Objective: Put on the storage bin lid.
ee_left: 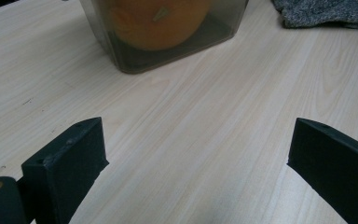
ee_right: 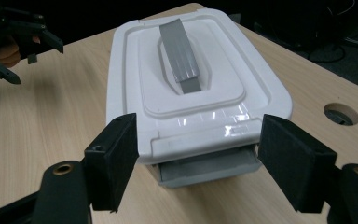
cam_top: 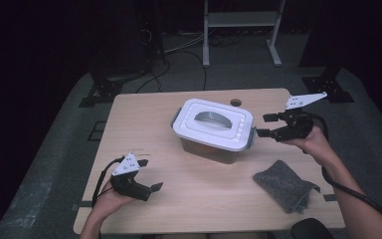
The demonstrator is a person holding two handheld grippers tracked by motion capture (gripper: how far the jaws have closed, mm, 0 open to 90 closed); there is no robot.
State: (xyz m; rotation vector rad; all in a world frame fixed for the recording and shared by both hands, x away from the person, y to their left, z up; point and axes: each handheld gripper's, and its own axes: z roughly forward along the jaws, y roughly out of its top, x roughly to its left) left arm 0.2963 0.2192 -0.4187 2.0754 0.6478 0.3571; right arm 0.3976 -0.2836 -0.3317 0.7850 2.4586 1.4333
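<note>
We hold the right gripper [cam_top: 267, 125] spread at centre right of the high view, jaws flanking the grey latch [ee_right: 208, 168] of the lidded container [cam_top: 213, 128] at frame centre. The left gripper [cam_top: 149, 175], lower left, is also spread and well apart. Risk: with nothing bracing it, pulling the latch could slide the container.

lid [cam_top: 213, 122]: white, grey handle
box [ee_left: 168, 44]: smoky clear, orange inside
cloth [cam_top: 284, 185]: mottled grey
table [cam_top: 144, 119]: pale wood grain
right gripper [cam_top: 265, 125]: black
</note>
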